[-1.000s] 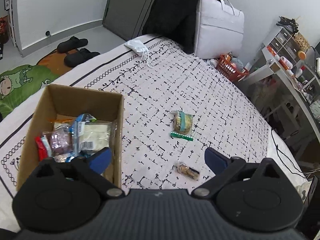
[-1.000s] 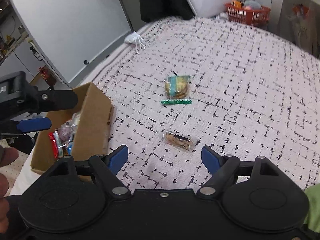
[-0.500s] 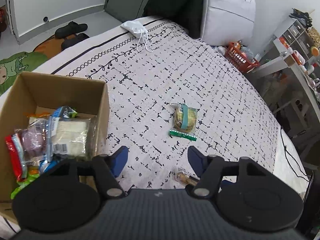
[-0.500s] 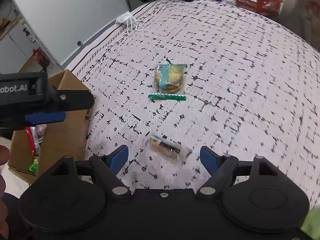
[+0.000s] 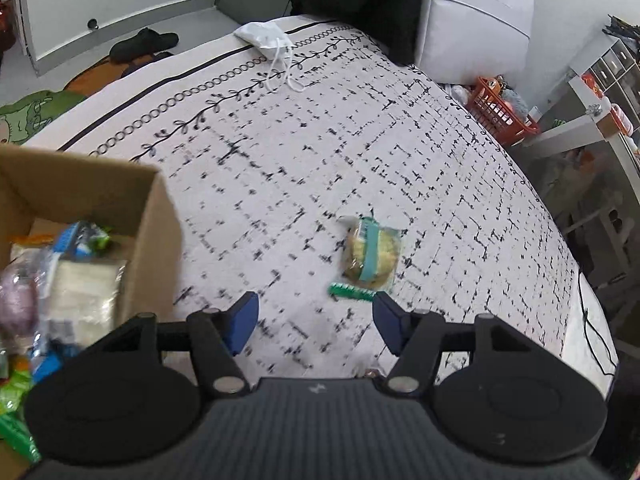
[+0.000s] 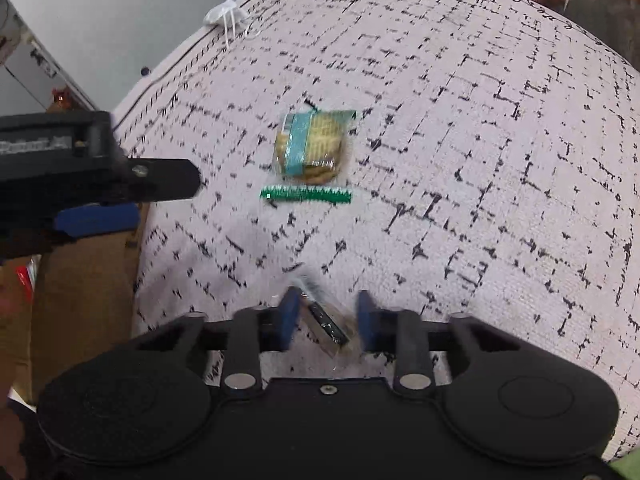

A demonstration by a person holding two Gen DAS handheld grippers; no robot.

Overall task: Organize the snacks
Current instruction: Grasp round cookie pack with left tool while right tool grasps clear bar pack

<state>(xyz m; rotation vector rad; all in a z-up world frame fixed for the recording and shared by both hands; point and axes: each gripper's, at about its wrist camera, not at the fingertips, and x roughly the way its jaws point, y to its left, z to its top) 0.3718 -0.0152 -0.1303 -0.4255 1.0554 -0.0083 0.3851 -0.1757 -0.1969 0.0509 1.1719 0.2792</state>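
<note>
The right gripper (image 6: 326, 318) points steeply down at the bedspread (image 6: 460, 128), and its blue pads have just been closing in on a small clear-wrapped snack bar (image 6: 326, 322) that lies slanted between them; the picture is blurred there, so I cannot tell whether the pads already press on the wrapper or stand a hair off it. The left gripper (image 5: 314, 322) hangs over bare cloth just beside the cardboard box (image 5: 154, 236), its jaws half apart with nothing between them, having narrowed a moment ago. Ahead of both, out on the open bedspread, lies a packet of round cookies (image 6: 312, 146) with a teal band, and touching its near edge a thin green strip (image 6: 306, 194). The box sits at the left edge of the bed, already holding a jumble of wrapped snacks (image 5: 76, 280). A white face mask (image 5: 264, 38) rests far off near the bed's border.
</note>
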